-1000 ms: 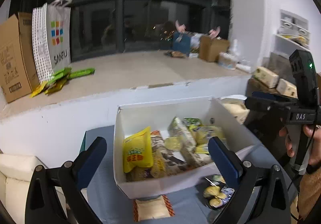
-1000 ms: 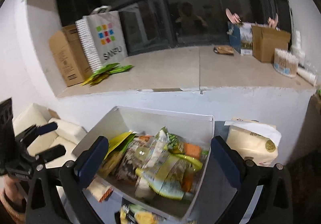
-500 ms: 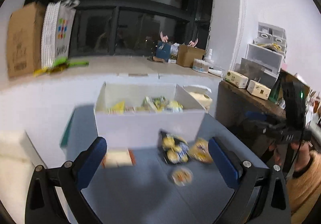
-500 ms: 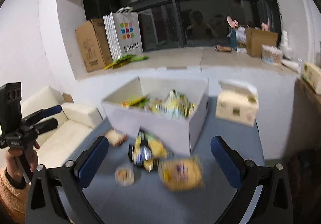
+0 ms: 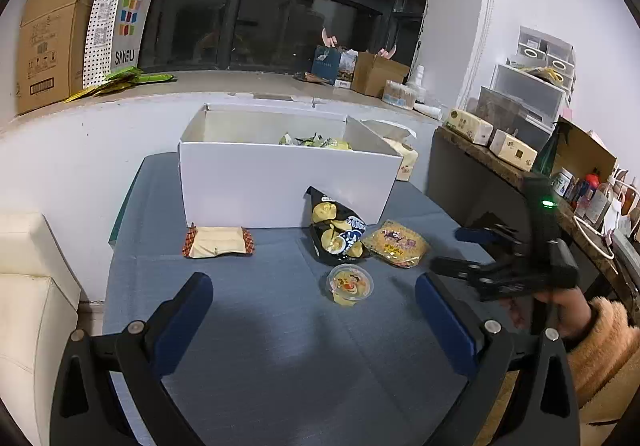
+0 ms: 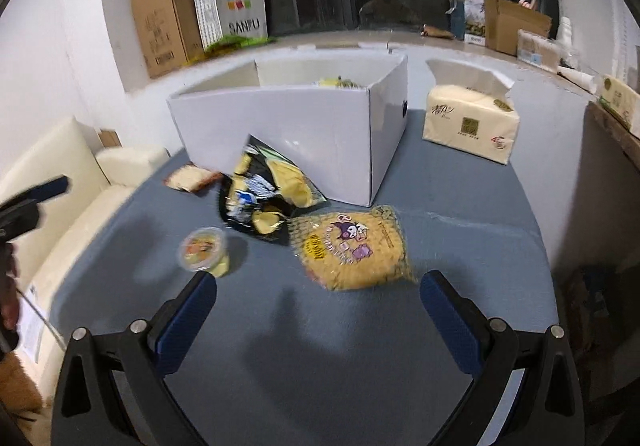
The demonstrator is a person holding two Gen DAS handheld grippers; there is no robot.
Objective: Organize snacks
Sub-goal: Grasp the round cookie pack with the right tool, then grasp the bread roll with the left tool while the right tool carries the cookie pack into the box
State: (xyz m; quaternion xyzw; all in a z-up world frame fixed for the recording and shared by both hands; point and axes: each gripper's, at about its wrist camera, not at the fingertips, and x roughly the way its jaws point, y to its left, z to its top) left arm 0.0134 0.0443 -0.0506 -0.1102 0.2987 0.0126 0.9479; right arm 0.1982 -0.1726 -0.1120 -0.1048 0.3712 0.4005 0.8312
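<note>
Four snacks (image 5: 338, 234), one white box (image 5: 280, 182)

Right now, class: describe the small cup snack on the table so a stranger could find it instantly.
Start at the big white box on the blue-grey table. In front of it lie four loose snacks; the small cup snack sits nearest the camera. It alone is a round, clear tub with a picture lid; its neighbours are flat packets.
</note>
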